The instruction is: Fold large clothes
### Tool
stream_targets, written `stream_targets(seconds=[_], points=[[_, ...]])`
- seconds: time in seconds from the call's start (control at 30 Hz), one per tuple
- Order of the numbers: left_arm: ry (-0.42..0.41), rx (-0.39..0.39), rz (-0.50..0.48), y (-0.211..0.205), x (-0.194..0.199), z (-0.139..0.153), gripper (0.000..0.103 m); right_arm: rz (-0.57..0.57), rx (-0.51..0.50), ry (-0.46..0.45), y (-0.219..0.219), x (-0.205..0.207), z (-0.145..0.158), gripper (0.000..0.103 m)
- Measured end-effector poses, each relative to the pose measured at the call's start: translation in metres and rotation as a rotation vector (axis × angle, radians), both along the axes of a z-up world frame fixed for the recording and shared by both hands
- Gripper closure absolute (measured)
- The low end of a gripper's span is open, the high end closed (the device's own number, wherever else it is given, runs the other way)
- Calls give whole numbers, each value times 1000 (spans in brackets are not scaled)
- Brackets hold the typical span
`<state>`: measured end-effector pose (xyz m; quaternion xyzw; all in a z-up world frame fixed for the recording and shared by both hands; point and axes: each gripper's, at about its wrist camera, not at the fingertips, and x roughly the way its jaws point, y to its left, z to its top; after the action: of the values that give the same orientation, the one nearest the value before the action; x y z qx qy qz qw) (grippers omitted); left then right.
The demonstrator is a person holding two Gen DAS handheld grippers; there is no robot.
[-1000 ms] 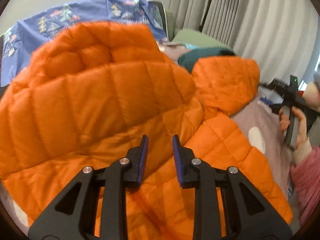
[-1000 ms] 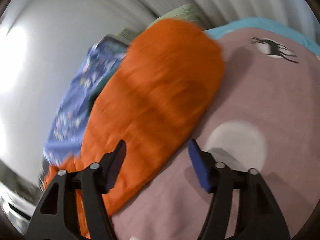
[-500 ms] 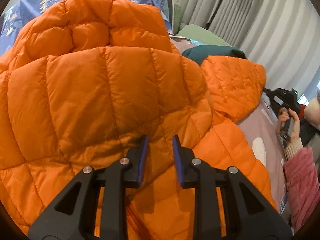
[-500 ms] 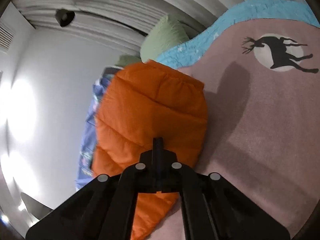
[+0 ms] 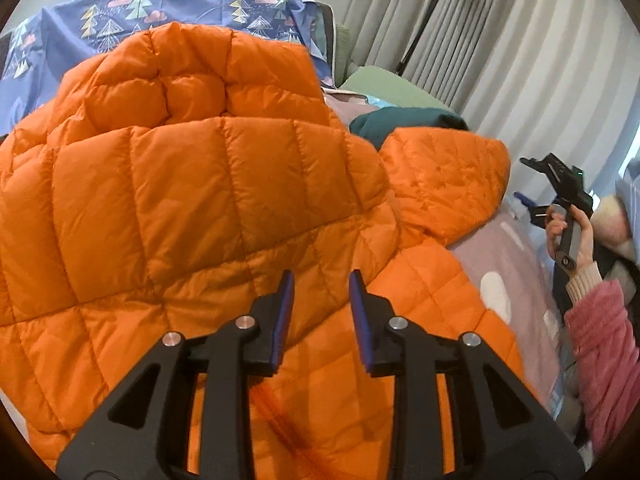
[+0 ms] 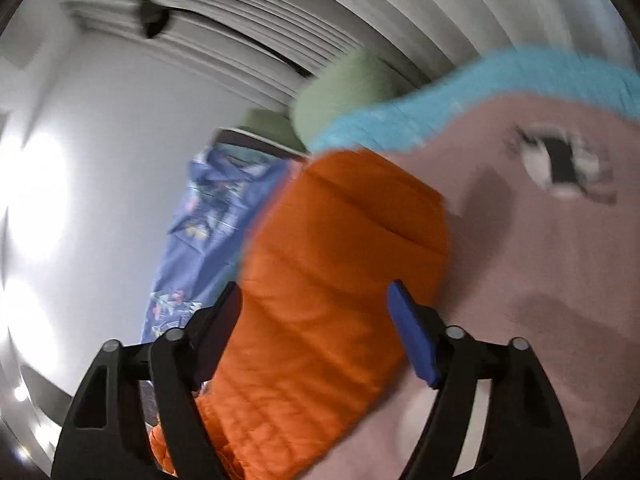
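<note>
1. I can read no brand, label or writing on anything in either view.
2. My left tongs (image 5: 321,285) are released: the blue-padded jaws stand apart with a gap between them and nothing pinched, poised just over the orange quilted puffer jacket (image 5: 192,208).
3. The jacket lies bunched on the mauve bedspread with white spots (image 5: 486,264). Its hood or collar end is heaped up toward the blue tree-print sheet (image 5: 192,4) behind it, and one sleeve or flap (image 5: 448,184) reaches out to the right over the spread.
4. My right tongs (image 6: 316,304) are spread wide and grasp nothing. The jacket's orange sleeve (image 6: 332,280) runs up between the two jaws. I cannot tell whether either pad touches it.
5. In the left view the right-hand rig (image 5: 560,184) shows at the far edge, held by a hand (image 5: 570,232) in a pink fleecy cuff.
6. The right view is motion-blurred. A white disc with a dark figure (image 6: 560,168) on the spread is smeared past recognition, and the turquoise border (image 6: 460,96) and green pillow (image 6: 344,88) are soft.
7. A dark teal garment (image 5: 404,124) is mostly hidden behind the jacket. The jacket's near hem is cut off by the left tongs' frame, and its left edge by the lens rim.
8. Pale pleated curtains (image 5: 520,60) and a black lamp stand (image 5: 424,20) sit behind.
</note>
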<state>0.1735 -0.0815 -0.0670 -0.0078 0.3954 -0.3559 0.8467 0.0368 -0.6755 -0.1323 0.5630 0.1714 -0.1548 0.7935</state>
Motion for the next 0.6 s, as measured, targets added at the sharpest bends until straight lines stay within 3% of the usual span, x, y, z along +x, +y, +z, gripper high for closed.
stream_targets(seconds=[0.1,0.17,0.2,0.23,0.3,0.43,0.6], points=[[20,29,12,3,4,-8,74,-20,95,-30,-8,5,-32,20],[32,25,21,5,7,-11,74,-37,36,-108,-8,6,-31,22],[35,22,23,6,8,-12,74,-29,23,-123,-8,9,-29,32],[35,21,25,7,8,-13,74,-12,19,-135,-9,13,-28,74],[33,17,31,9,8,-13,72,2,5,-146,-7,15,-23,99],[47,-18,64,21,10,-13,71,43,-64,-241,6,5,1,103],[41,-37,97,29,11,-11,67,224,-186,-387,56,4,64,103]])
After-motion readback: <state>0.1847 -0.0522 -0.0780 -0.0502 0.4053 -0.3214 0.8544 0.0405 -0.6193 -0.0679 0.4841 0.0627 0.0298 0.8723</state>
